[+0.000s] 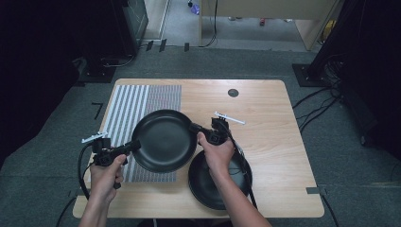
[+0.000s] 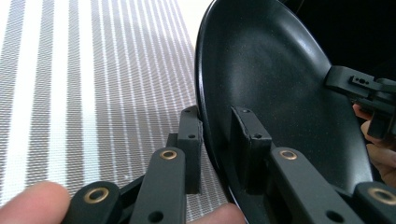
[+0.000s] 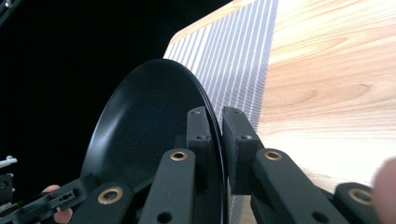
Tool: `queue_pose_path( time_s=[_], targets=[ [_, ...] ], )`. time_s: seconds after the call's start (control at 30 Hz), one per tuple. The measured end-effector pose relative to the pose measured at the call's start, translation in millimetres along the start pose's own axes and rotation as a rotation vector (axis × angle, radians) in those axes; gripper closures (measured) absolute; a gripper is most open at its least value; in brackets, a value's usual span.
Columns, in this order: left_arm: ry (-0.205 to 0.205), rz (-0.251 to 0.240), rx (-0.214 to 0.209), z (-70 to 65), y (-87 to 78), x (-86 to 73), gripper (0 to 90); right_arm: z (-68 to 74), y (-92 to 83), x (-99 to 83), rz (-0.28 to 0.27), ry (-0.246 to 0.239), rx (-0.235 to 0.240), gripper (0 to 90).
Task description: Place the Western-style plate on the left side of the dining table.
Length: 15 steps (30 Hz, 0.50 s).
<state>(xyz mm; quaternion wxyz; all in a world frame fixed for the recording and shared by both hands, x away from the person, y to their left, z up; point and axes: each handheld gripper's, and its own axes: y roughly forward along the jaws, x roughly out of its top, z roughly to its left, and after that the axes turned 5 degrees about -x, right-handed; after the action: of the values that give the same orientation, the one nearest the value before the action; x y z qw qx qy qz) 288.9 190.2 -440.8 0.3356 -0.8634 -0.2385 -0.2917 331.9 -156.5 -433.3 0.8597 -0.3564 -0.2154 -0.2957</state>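
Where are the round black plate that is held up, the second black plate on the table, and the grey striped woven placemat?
Round black plate held up (image 1: pixel 163 140): high view, its inner centre.
Second black plate on the table (image 1: pixel 205 187): high view, its bare left part.
Grey striped woven placemat (image 1: pixel 142 101): high view, its bare far part.

Raised plate (image 1: pixel 164 140) spans the gap between left gripper (image 1: pixel 133 146) and right gripper (image 1: pixel 195 128), both clamped on its rim, blocking passage across mat (image 1: pixel 124 105). Second plate (image 1: pixel 208 189) lies under the right forearm near the front edge. Table (image 1: pixel 274 142) right half and back are bare wood, open for passing.
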Motion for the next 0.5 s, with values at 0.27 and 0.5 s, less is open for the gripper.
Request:
queue_pose_path(
  time_s=[0.27,0.5],
  targets=[
    [-0.031,0.002,0.024,17.6,3.2,0.4,74.0,4.7,27.8,10.1,0.035,-0.012,-0.001,82.2],
    [-0.053,-0.007,0.051,32.1,4.2,1.6,73.8,4.0,52.5,12.4,0.072,-0.003,-0.005,82.1]
  ],
)
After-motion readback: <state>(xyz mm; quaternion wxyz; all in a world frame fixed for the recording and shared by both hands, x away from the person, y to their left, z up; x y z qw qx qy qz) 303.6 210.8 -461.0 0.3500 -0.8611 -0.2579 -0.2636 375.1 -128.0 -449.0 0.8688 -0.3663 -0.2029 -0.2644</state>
